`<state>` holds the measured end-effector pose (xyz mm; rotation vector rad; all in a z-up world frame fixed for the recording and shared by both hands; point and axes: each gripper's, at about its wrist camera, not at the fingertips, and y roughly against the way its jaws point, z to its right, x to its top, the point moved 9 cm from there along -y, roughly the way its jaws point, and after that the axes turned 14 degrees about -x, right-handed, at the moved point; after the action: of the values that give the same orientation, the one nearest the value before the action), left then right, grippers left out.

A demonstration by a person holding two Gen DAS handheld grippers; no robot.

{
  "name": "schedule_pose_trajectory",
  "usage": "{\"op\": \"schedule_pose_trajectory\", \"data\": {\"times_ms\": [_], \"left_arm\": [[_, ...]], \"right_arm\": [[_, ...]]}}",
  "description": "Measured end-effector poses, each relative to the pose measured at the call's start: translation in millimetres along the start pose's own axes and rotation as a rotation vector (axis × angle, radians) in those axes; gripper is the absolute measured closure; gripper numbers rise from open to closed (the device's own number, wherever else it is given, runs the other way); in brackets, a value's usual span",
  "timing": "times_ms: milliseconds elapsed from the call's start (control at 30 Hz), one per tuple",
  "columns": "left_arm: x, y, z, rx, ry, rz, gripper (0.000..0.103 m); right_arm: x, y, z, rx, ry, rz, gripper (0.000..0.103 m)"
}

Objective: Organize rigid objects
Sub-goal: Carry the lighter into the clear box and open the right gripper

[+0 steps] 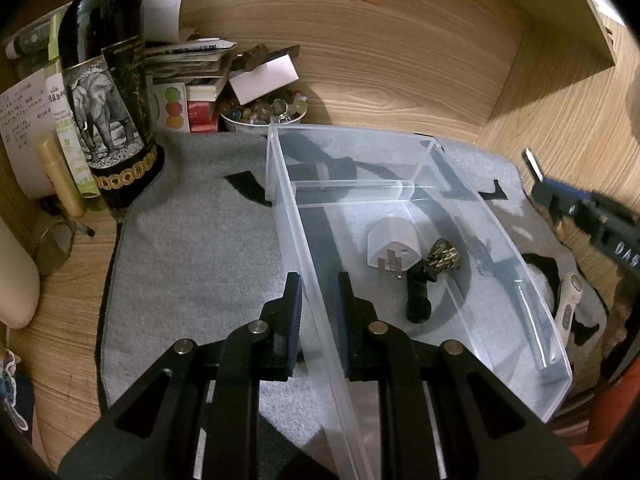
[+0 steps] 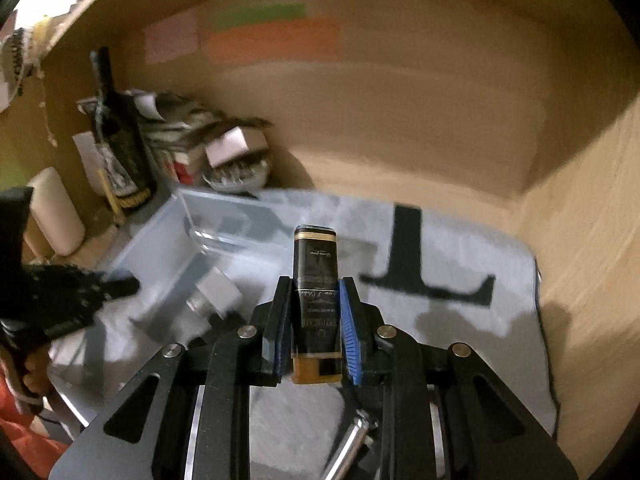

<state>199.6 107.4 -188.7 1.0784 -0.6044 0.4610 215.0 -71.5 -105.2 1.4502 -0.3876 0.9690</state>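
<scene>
A clear plastic bin point(image 1: 400, 200) with compartments lies on a grey mat point(image 1: 200, 248). Inside it are a white plug adapter point(image 1: 394, 246) and a black-and-gold patterned object point(image 1: 430, 272). My left gripper point(image 1: 320, 312) straddles the bin's left wall, one finger on each side, with a gap left. My right gripper point(image 2: 316, 312) is shut on a black and amber lighter-like block point(image 2: 316, 280), held above the mat to the right of the bin point(image 2: 192, 240). The right gripper also shows blurred at the right edge of the left wrist view point(image 1: 580, 208).
A dark wine bottle point(image 1: 108, 92) with an elephant label stands at the back left, next to stacked papers and a bowl of stones point(image 1: 264, 112). A white nail clipper point(image 1: 568, 300) lies on the mat right of the bin. Wooden walls close in behind and to the right.
</scene>
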Motion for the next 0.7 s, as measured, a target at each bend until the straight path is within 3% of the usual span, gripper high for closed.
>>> {"op": "schedule_pose_trajectory", "data": {"times_ms": [267, 700], "left_arm": [[0, 0, -1, -0.002, 0.001, 0.000, 0.088], [0, 0, -1, -0.002, 0.001, 0.000, 0.088]], "right_arm": [[13, -4, -43, 0.097, 0.064, 0.026, 0.082], [-13, -50, -80, 0.143, 0.157, -0.117, 0.082]]}}
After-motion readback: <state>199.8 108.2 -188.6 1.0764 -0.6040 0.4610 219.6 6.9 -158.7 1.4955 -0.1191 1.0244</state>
